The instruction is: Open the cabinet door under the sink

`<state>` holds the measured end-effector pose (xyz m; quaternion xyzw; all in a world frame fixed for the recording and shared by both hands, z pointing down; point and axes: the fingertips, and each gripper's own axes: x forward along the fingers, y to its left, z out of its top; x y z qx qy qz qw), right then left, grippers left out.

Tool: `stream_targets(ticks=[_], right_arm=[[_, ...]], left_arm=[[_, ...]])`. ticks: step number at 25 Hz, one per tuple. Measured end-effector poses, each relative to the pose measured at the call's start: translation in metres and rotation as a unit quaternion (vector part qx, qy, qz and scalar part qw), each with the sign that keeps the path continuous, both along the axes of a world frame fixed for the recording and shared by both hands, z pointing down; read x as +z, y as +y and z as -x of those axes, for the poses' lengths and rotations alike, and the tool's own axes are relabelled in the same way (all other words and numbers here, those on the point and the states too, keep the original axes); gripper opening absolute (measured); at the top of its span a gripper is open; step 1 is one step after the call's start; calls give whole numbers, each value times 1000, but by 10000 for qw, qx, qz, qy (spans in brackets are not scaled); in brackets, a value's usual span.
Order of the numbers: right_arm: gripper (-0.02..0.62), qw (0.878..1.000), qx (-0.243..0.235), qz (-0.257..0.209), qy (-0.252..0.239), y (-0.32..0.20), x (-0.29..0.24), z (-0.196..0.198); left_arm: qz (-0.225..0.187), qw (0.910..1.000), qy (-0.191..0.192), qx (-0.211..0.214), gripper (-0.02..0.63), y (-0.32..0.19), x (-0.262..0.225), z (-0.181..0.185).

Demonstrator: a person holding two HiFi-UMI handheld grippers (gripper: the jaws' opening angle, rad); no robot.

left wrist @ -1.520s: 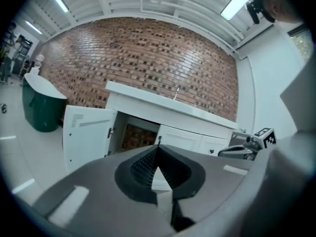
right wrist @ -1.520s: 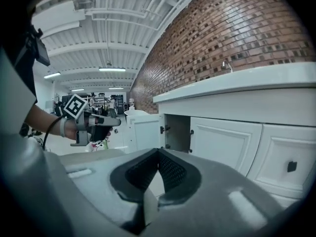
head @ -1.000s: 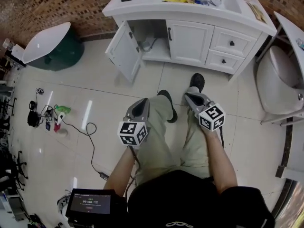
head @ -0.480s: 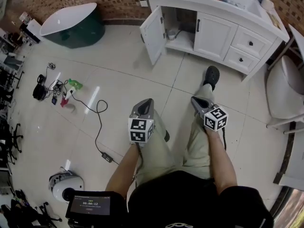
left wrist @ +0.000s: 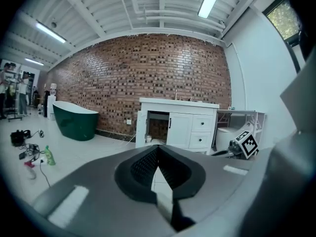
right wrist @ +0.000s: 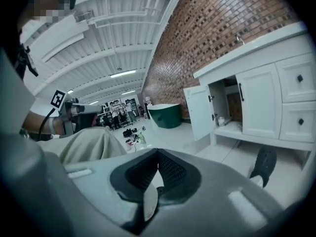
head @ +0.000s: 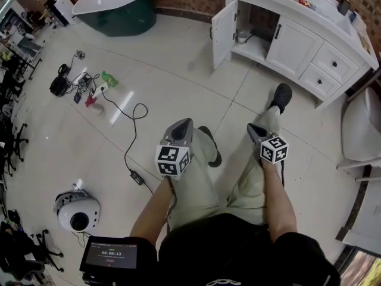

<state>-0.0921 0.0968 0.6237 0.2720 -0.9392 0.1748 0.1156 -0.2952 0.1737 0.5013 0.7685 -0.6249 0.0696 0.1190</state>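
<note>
Glossy floor (head: 178, 88), smooth painted cabinet door (head: 223, 34)

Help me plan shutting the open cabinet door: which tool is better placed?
Left, narrowly. Both the left tool and the right tool are shut, empty and well back from the open door, but the door's outer face turns toward the left tool's side.

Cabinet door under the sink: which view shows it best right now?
The right gripper view: the cabinet door is largest there, swung wide open beside the exposed compartment. The head view shows the door smaller, from above, near the top edge. The left gripper view shows the door small and far off.
</note>
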Motion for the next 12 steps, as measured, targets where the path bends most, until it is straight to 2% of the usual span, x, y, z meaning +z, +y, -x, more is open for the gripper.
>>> stream_targets(ticks=[3, 6, 8, 12], right_arm=[[-8, 9990, -58, -416, 163, 4, -38, 7], [-8, 9975, -75, -649, 261, 7, -66, -5], [-8, 9970, 64, -748, 206, 7, -85, -25], [-8, 9918, 482, -1187, -20, 9, -143, -77]], left_arm=[[-202, 9989, 424, -29, 17, 7, -6, 16], [-450, 9948, 917, 58, 17, 2, -17, 12], [-474, 9942, 960, 134, 17, -2, -19, -1], [-371, 9963, 701, 346, 17, -23, -21, -39]])
